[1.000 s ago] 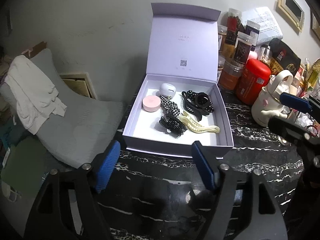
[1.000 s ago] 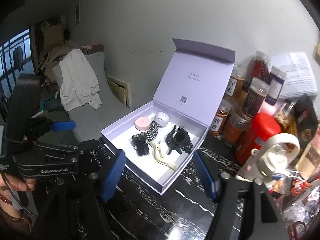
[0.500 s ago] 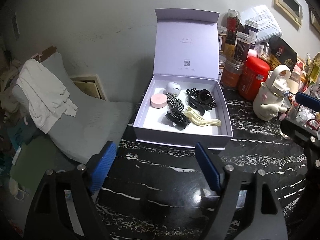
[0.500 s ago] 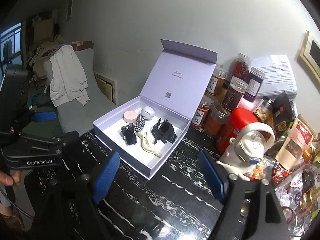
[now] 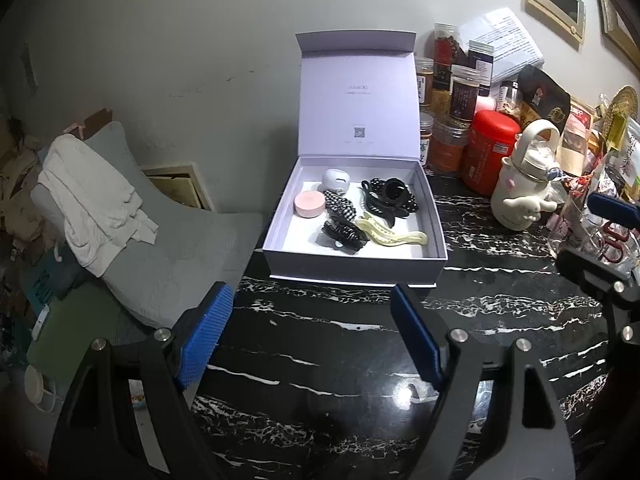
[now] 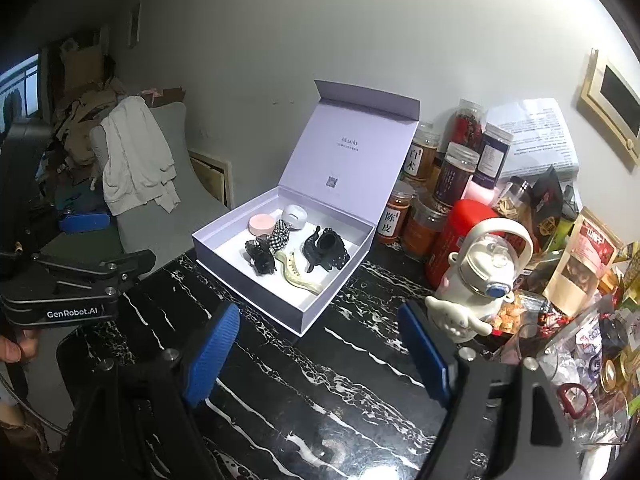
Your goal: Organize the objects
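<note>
A pale lilac gift box (image 5: 356, 270) sits open on the black marbled bench (image 5: 320, 360), mid-frame in both views, its hinged lid (image 5: 358, 96) standing upright at the back. Inside, on the white floor, lie a round pink case (image 5: 309, 203) at the left, a small white rounded case (image 5: 337, 179) behind it, a black-and-white checked hair tie (image 5: 340, 207), a black claw clip (image 5: 343, 236) toward the front, a cream claw clip (image 5: 390, 234) lying flat beside it, and a larger black studded claw clip (image 5: 390, 196) toward the right.
</note>
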Demonstrator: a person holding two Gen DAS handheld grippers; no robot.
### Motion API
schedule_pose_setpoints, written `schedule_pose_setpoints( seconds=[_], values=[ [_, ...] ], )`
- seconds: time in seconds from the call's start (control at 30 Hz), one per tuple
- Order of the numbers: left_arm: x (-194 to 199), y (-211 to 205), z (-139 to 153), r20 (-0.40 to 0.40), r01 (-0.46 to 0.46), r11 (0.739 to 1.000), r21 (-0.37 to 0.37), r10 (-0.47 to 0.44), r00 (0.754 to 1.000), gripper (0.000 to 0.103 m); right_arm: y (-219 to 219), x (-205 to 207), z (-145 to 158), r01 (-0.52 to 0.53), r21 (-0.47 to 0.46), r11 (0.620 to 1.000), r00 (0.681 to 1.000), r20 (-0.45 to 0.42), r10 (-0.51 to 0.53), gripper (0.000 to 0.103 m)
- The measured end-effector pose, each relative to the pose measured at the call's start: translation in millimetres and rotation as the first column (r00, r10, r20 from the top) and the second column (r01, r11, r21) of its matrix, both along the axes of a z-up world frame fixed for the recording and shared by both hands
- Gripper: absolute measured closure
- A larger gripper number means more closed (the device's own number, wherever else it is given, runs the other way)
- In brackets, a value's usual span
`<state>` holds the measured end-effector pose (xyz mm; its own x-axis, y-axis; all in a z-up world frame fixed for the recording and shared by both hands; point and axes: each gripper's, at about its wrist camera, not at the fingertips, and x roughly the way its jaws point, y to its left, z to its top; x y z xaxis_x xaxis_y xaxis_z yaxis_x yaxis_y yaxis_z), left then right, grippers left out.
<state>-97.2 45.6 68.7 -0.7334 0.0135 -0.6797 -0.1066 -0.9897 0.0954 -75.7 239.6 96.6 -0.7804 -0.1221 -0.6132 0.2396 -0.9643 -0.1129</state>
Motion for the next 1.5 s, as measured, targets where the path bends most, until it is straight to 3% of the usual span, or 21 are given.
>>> schedule_pose_setpoints(
  seconds=[1.5],
  values=[
    [10, -1, -9, 0.035, 0.031, 1.000, 0.001, -0.031, 0.999, 0.023, -10, -1, -11, -0.012, 0.019, 1.000, 0.999, 0.041, 0.012, 0.020]
  ],
)
